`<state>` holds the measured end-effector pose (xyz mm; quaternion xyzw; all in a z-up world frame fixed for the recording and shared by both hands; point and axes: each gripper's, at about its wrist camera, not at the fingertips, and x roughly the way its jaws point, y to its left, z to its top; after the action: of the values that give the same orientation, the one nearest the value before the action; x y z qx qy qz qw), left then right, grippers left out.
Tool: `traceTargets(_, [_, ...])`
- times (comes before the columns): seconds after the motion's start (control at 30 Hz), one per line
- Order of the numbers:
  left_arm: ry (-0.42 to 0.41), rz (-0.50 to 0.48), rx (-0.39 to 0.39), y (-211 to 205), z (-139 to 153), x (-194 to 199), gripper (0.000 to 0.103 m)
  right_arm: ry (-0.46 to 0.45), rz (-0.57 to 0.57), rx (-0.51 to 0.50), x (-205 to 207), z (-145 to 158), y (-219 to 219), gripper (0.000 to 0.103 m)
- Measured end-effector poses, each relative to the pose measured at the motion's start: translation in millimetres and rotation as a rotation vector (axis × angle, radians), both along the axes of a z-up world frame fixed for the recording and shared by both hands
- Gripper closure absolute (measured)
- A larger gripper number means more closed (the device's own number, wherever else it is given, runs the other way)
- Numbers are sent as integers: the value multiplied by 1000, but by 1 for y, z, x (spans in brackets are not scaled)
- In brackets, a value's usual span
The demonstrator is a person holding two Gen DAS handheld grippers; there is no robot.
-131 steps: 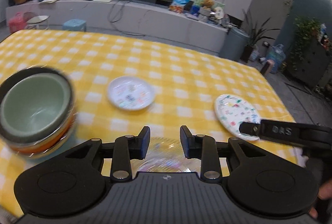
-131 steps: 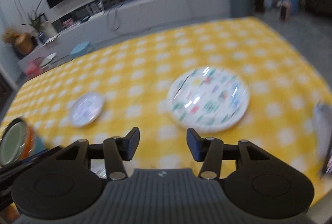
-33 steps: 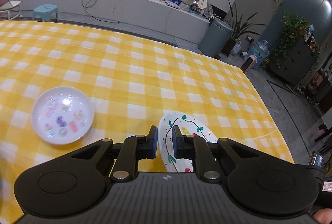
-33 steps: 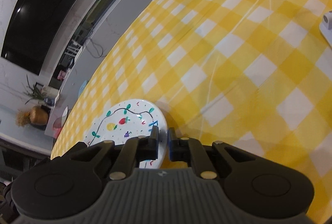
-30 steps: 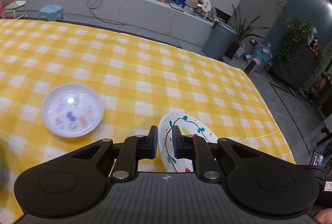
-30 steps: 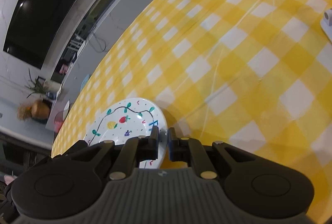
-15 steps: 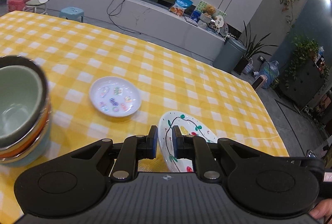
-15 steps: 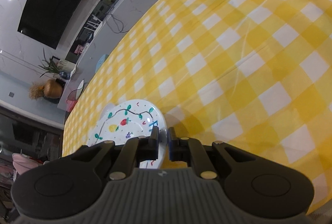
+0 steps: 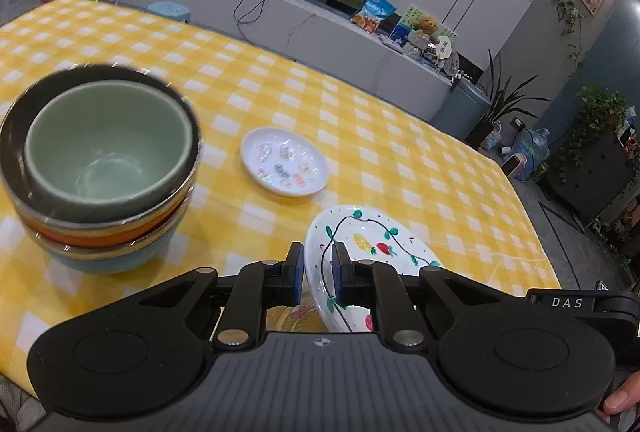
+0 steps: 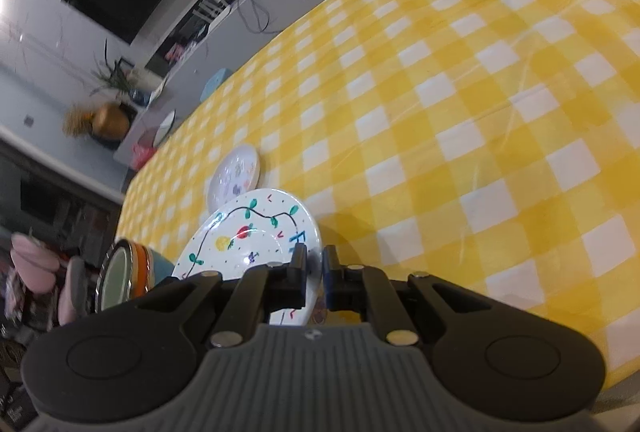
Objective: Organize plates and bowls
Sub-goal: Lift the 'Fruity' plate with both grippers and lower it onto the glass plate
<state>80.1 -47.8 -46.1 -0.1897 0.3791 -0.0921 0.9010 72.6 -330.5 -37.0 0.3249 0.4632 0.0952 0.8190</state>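
Observation:
Both grippers grip one white plate painted with a vine and fruits (image 9: 372,244), held above the yellow checked table (image 9: 400,159). My left gripper (image 9: 317,272) is shut on its left rim. My right gripper (image 10: 315,268) is shut on its right rim; the plate shows in the right wrist view (image 10: 248,236) too. A stack of bowls (image 9: 104,167), green one on top, stands to the left. A small white patterned plate (image 9: 285,161) lies beyond, also in the right wrist view (image 10: 235,173). Another plate (image 9: 296,310) lies partly hidden under the left gripper.
The table's right edge (image 9: 532,232) drops to the floor. A long grey TV bench (image 9: 280,15) with snacks and a TV stands behind the table. A bin and plants (image 9: 492,111) stand at the right.
Both grippers have carried the vine plate leftward, bringing the bowl stack and the small plate closer in view. Both stay shut on the plate.

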Motion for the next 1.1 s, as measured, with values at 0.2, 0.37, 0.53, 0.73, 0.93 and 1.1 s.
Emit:
traceTargets(0.2, [30,-14,-8,8,-7,-6,87,14,57,-52,6,-3,9,97])
traceTargets(0.37, [60,-30,-4,12,-13,-10,87,26,92,-107,4,-3,17,97])
traceTargets(0.53, [88,-38,17,14,-20,-13,87,19,124,-165,-1,-2,26,97])
traceTargets(0.73, [84,-47,51,12,-21,-15,87,35,164,-218,0,-5,37,95])
traceTargets(0.93, [88,-52,66,11,-22,-17,87,46,187,-258,-1,-6,42,95])
traceTargets(1.1, [89,-58,97,9,-24,-17,87,40,206,-298,-1,-4,49,95])
